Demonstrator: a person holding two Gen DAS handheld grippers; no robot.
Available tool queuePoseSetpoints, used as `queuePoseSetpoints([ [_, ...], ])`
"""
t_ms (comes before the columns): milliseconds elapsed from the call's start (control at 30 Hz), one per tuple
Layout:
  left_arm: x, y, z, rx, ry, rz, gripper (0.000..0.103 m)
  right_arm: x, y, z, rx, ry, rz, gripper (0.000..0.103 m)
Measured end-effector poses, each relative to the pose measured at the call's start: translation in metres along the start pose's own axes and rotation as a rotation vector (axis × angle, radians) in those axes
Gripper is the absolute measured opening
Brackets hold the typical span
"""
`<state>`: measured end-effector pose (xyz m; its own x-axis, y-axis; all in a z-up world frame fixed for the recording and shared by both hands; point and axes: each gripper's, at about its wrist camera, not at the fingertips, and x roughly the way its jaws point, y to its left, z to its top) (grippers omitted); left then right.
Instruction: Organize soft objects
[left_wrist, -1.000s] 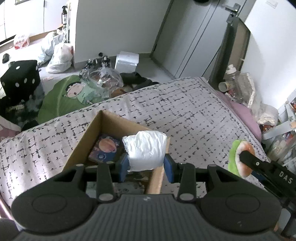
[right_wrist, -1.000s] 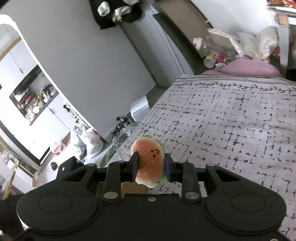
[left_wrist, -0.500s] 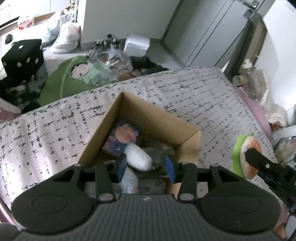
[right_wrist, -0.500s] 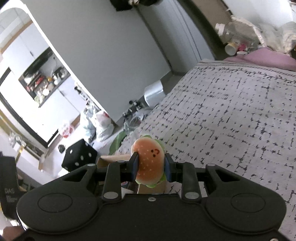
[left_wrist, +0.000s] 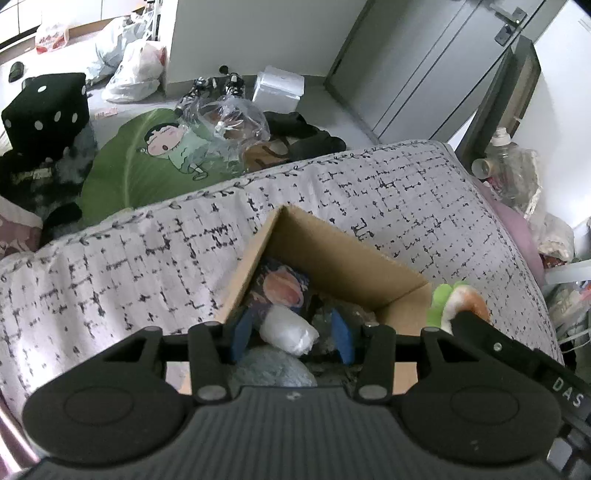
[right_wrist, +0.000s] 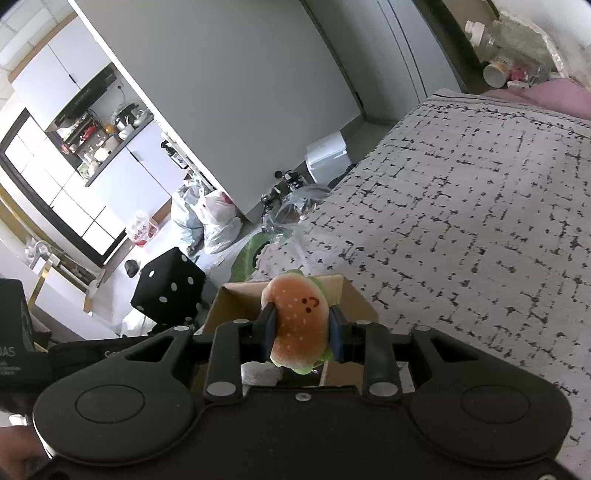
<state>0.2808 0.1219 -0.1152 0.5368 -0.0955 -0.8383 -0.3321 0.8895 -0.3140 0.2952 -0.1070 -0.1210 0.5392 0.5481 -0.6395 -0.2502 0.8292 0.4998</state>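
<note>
An open cardboard box (left_wrist: 332, 254) stands on the bed and holds several soft items, among them a picture-printed pack (left_wrist: 284, 288). A white soft bundle (left_wrist: 288, 330) lies inside it, below my left gripper (left_wrist: 291, 334), whose blue pads stand open and apart from the bundle. A burger plush (right_wrist: 299, 314) with a small face sits between the pads of my right gripper (right_wrist: 301, 328), just over the box's (right_wrist: 236, 299) near corner. Those jaws are opening, though the pads still touch the plush. The left wrist view shows the burger plush (left_wrist: 461, 299) at the box's right corner.
The box rests on a grey bed cover (left_wrist: 110, 266) with black dashes. Beyond the bed's edge, the floor holds a green cartoon cushion (left_wrist: 140, 166), a black dice cushion (left_wrist: 44, 107), plastic bags (left_wrist: 133, 74) and a white container (left_wrist: 279, 88). Bottles (left_wrist: 509, 166) crowd the right side.
My left gripper let go of the white bundle, which now lies in the box. Both grippers moved in over the box. The right jaws widened slightly around the burger plush.
</note>
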Motion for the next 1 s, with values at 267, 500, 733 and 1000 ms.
queuePoseSetpoints([
  [267,-0.016,0.006,0.006,0.006,-0.014,-0.012,0.047,-0.015,-0.004,0.009,0.066,-0.024,0.027,0.055],
  [500,-0.047,0.006,-0.003,0.022,-0.047,-0.012,0.064,-0.042,-0.001,-0.001,0.04,-0.029,-0.022,0.058],
  [733,-0.079,-0.002,-0.019,0.056,-0.063,-0.033,0.077,-0.073,0.011,-0.017,0.007,-0.029,-0.074,0.069],
  [1000,-0.12,-0.01,-0.045,0.118,-0.085,-0.045,0.078,-0.114,0.021,-0.033,0.029,-0.076,-0.121,0.088],
])
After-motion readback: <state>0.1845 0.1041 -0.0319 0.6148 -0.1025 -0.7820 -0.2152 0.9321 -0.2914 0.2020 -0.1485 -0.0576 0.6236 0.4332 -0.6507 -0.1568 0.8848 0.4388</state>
